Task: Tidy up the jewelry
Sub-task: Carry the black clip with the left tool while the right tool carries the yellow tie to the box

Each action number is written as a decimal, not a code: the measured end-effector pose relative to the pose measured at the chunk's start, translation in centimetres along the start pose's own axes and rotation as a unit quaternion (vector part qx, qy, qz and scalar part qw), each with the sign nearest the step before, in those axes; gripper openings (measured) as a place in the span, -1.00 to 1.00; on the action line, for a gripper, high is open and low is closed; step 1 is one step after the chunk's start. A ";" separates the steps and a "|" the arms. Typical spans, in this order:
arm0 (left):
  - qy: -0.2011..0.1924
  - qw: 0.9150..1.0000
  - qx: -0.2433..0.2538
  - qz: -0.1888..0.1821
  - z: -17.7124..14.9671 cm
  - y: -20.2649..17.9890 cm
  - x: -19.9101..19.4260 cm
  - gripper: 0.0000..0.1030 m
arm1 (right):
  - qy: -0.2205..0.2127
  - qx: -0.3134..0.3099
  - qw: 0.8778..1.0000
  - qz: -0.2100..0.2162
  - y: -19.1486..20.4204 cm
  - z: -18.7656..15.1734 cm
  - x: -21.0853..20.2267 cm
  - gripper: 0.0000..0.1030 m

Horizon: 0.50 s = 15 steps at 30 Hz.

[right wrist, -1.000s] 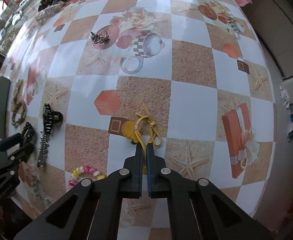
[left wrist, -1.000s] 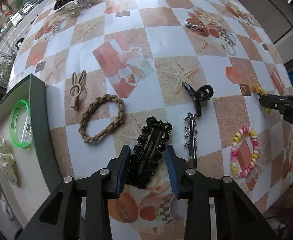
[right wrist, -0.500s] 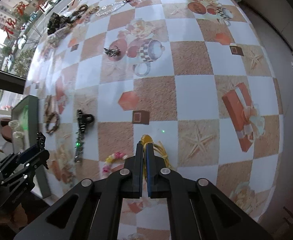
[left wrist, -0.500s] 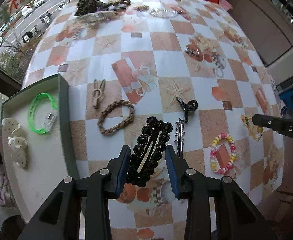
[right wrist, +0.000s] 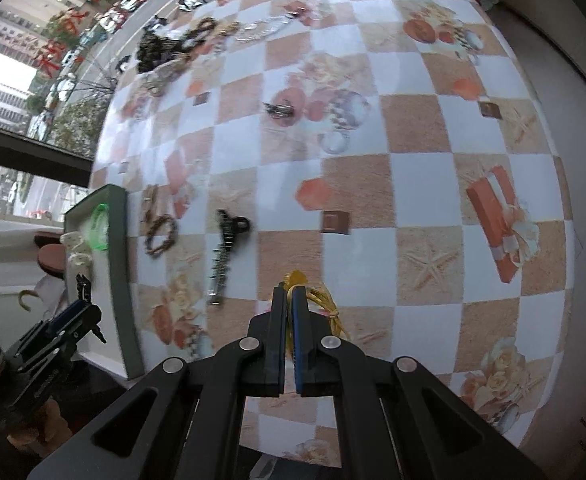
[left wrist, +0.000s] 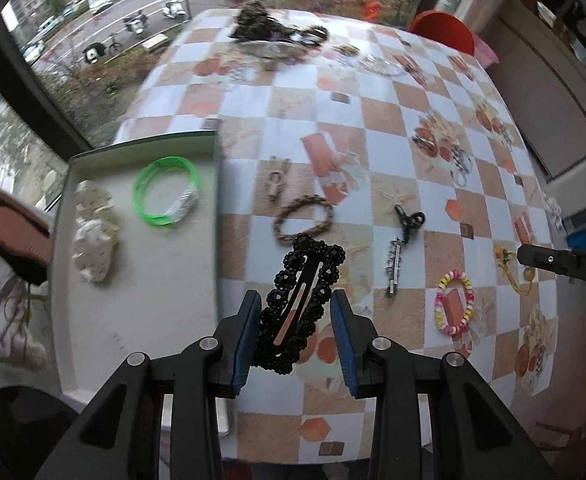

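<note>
My left gripper (left wrist: 296, 312) is shut on a black beaded hair clip (left wrist: 302, 300) and holds it in the air above the table, just right of the green-rimmed tray (left wrist: 141, 312). The tray holds a green bangle (left wrist: 165, 190) and a white dotted bow (left wrist: 93, 236). My right gripper (right wrist: 289, 300) is shut on a yellow cord charm (right wrist: 317, 300), lifted above the table; it also shows in the left wrist view (left wrist: 509, 266). On the table lie a braided brown hair tie (left wrist: 303, 220), a black claw clip (left wrist: 409, 222), a silver clip (left wrist: 393, 268) and a beaded bracelet (left wrist: 455, 306).
A beige clip (left wrist: 276, 182) lies near the tray. A pile of dark jewelry (left wrist: 269, 28) and chains sit at the far table edge. A small metal piece (right wrist: 279, 109) lies mid-table. A red stool (left wrist: 443, 32) stands beyond the table. A window is on the left.
Both grippers have risen and pulled back from the table. The left one carried the black clip up and toward the tray. The right one lifted the yellow charm off the table.
</note>
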<state>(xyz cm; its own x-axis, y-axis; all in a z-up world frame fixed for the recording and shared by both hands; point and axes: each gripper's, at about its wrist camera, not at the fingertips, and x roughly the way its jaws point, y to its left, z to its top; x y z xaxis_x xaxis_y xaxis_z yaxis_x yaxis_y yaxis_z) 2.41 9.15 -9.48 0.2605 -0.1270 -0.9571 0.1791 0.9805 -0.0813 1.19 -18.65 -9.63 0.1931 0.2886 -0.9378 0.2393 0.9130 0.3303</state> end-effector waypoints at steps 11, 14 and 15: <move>-0.024 0.997 -0.066 0.016 -1.6 6.6 -1.7 -0.22 | -0.011 -0.065 0.997 0.039 8.4 1.1 0.1 -0.94; -0.025 0.997 -0.073 0.018 -2.0 8.8 -1.5 -0.22 | -0.012 -0.072 0.996 0.040 10.2 1.2 0.6 -0.94; -0.024 0.997 -0.076 0.018 -2.0 9.2 -1.5 -0.22 | -0.011 -0.069 0.997 0.040 10.5 1.1 0.7 -0.95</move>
<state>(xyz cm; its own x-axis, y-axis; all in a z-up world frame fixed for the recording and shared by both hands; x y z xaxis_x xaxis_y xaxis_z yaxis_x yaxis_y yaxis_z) 1.76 18.66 -9.31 0.3107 -0.0947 -0.9458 0.0240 0.9955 -0.0918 4.87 -9.16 -6.73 0.2271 0.3575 -0.9059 0.0890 0.9187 0.3849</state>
